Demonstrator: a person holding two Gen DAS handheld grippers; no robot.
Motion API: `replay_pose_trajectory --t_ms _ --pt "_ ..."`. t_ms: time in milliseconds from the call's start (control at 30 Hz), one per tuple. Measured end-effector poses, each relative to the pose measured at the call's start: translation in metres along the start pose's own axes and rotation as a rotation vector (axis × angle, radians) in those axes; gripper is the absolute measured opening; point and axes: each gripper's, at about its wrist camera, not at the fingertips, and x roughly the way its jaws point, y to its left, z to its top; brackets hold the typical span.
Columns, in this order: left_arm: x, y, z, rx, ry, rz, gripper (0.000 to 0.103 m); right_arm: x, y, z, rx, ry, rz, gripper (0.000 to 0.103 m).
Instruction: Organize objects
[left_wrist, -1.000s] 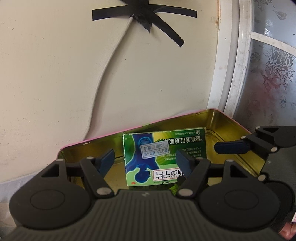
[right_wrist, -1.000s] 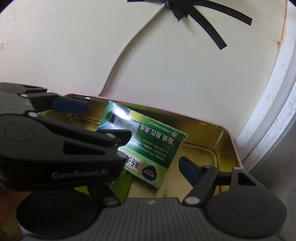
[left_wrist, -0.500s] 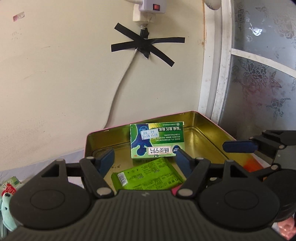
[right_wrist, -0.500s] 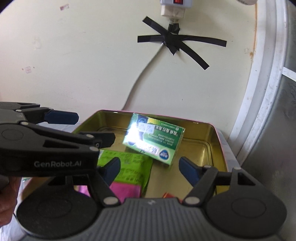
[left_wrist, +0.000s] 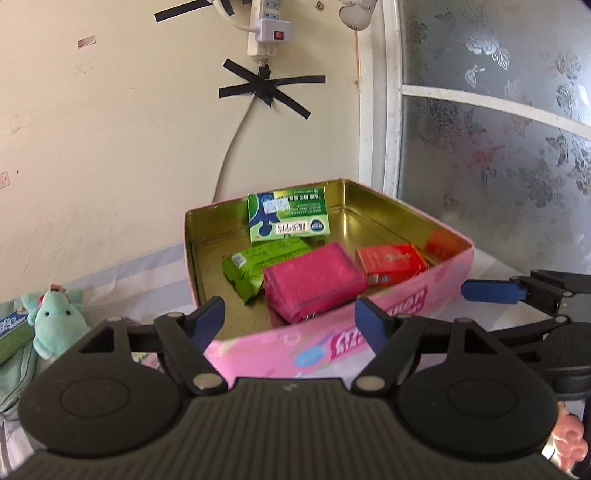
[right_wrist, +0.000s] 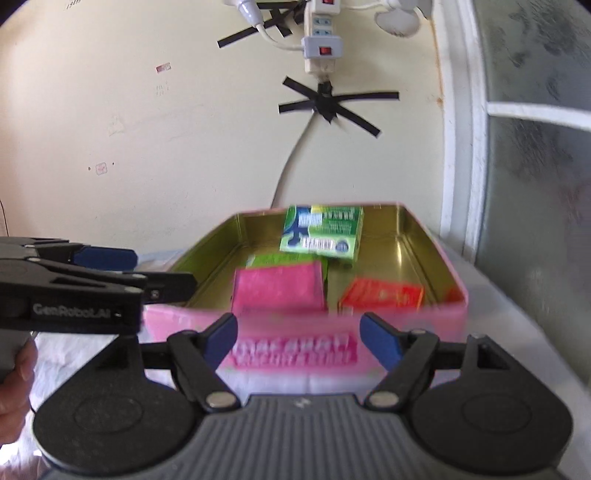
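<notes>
Four items in tin: you've got a green-and-white cardboard medicine box (left_wrist: 289, 217), a lime-green foil packet (left_wrist: 258, 265), a magenta soft pouch (left_wrist: 314, 282) and a red-orange small carton (left_wrist: 390, 263), all inside the pink rectangular metal tin w/ gold interior (left_wrist: 332, 343).
Green box: leans on the tin's back wall, tilted, lower edge resting on the lime packet; same box in right view (right_wrist: 322, 236), blurred there.
Lime packet: flat on the tin floor, partly under the magenta pouch.
Magenta pouch: front-centre of tin, touching the near wall; red carton just beside it on the right.
Tin: sits on a white cloth-covered surface (right_wrist: 517, 332), close to the cream wall (left_wrist: 110, 147); no lid on it.
Left gripper (left_wrist: 290, 321): your blue-tipped fingers (left_wrist: 208, 317) are spread wide, nothing between them, hovering outside the tin's near wall. Also seen from the side in right view (right_wrist: 133, 271).
Right gripper (right_wrist: 298, 339): jaws wide apart too, holding nothing, in front of the tin's printed front wall. One blue tip pokes into left view at right edge; the other isn't clear there.
Wall: black tape cross (left_wrist: 271, 90) pins a white cable below a white power strip (left_wrist: 267, 29).
Right side: frosted floral glass panel in white frame (left_wrist: 498, 129).
Far left: teal plush toy (left_wrist: 55, 314) on the cloth, well apart from tin.
Blur: right view is smeared, so can't read the tin's print.
</notes>
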Motion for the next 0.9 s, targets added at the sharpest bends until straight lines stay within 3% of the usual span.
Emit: replay_pose_trajectory --t_ms 167,267,367,900 --pt "0.015 0.018 -0.044 -0.012 0.133 0.056 0.079 0.019 0.015 -0.041 0.008 0.096 -0.058 0.076" --pt "0.026 0.035 -0.064 -0.033 0.204 0.104 0.079 0.03 0.027 -0.053 0.019 0.149 -0.042 0.08" --pt "0.023 0.056 -0.073 -0.085 0.2 0.097 0.081 0.034 0.044 -0.051 -0.025 0.158 -0.047 0.08" --pt "-0.001 0.155 -0.1 -0.202 0.179 0.184 0.087 0.069 0.174 -0.05 -0.222 0.194 0.149 0.082"
